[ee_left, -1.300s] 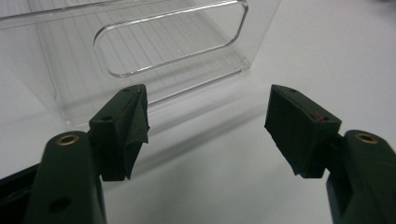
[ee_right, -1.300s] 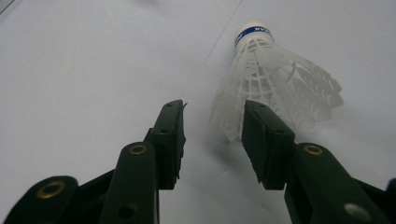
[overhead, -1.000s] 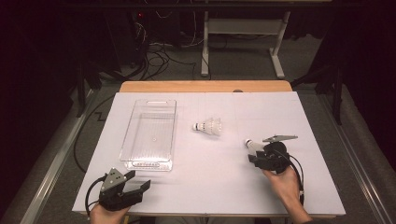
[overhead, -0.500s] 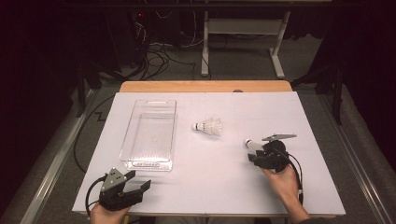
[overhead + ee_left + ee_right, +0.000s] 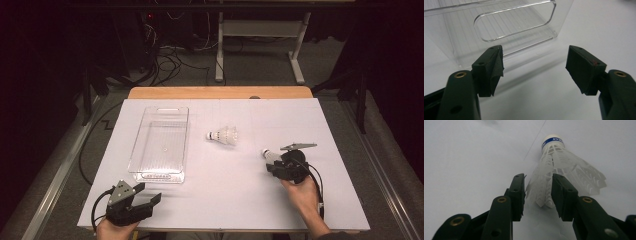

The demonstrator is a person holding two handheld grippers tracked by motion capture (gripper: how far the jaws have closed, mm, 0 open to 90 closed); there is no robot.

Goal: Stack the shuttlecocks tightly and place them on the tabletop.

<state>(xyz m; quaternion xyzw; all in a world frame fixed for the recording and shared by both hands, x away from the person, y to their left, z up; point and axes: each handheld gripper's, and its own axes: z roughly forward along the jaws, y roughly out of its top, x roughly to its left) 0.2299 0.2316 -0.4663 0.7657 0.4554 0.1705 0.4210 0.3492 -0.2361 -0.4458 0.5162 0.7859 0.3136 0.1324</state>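
My right gripper (image 5: 537, 192) has its jaws pinched on the feather skirt of a shuttlecock (image 5: 559, 167), cork end pointing away from me; a second shuttlecock (image 5: 224, 135) lies on the table (image 5: 240, 210) ahead and to its left. My left gripper (image 5: 534, 67) rests with jaws spread wide, holding nothing, the clear bin (image 5: 499, 27) just ahead.

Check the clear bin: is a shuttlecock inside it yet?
No, the clear bin holds nothing; one shuttlecock lies on the table beside it.
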